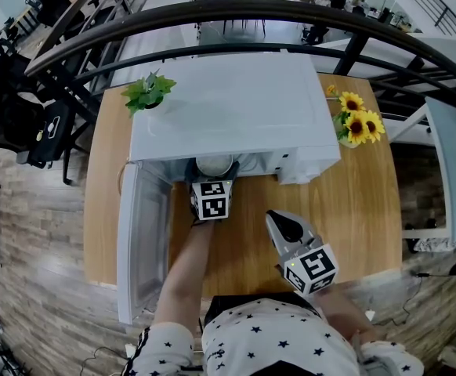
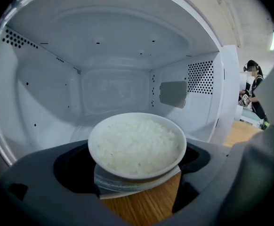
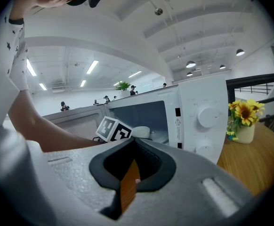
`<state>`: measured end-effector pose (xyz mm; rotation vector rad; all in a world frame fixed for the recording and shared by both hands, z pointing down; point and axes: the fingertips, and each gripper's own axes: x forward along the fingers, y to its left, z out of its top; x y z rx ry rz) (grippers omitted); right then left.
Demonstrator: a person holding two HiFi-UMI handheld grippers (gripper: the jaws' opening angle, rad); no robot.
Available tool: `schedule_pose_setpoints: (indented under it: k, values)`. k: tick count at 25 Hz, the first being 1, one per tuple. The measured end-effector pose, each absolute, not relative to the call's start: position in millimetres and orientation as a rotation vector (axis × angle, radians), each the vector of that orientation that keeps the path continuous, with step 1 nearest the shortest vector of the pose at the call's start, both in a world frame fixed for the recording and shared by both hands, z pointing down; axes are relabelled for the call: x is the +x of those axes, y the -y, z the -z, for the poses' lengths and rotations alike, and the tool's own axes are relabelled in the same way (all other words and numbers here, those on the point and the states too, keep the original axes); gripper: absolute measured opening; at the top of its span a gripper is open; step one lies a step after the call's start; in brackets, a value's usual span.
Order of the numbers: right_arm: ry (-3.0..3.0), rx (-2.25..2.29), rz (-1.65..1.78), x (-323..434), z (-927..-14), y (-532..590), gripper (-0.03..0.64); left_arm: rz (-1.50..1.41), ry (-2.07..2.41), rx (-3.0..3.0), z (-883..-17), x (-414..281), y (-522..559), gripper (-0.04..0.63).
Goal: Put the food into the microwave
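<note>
The left gripper [image 2: 139, 175] clamps the bowl of rice [image 2: 136, 144] between its fingers at the open mouth of the microwave [image 2: 43, 93], cavity straight ahead of the fingertips, while the right gripper [image 3: 130, 171], behind, is nearly closed and empty.

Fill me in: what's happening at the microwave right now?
A person's left tongs are clamped on a bowl of rice, holding it at the mouth of the open microwave. Wood shows under the bowl, so it is not fully inside. The door stands wide open. The right tongs are shut and empty above the table.
</note>
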<state>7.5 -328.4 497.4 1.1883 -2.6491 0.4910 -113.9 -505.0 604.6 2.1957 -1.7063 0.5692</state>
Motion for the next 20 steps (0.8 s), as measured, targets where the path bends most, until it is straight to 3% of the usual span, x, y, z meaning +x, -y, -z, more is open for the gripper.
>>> schedule_pose_setpoints:
  k: [20]
  values:
    - [2.699, 1.169, -0.438, 11, -475, 277, 0.005, -0.426, 1.703, 2.234, -558, -105, 418, 0.489]
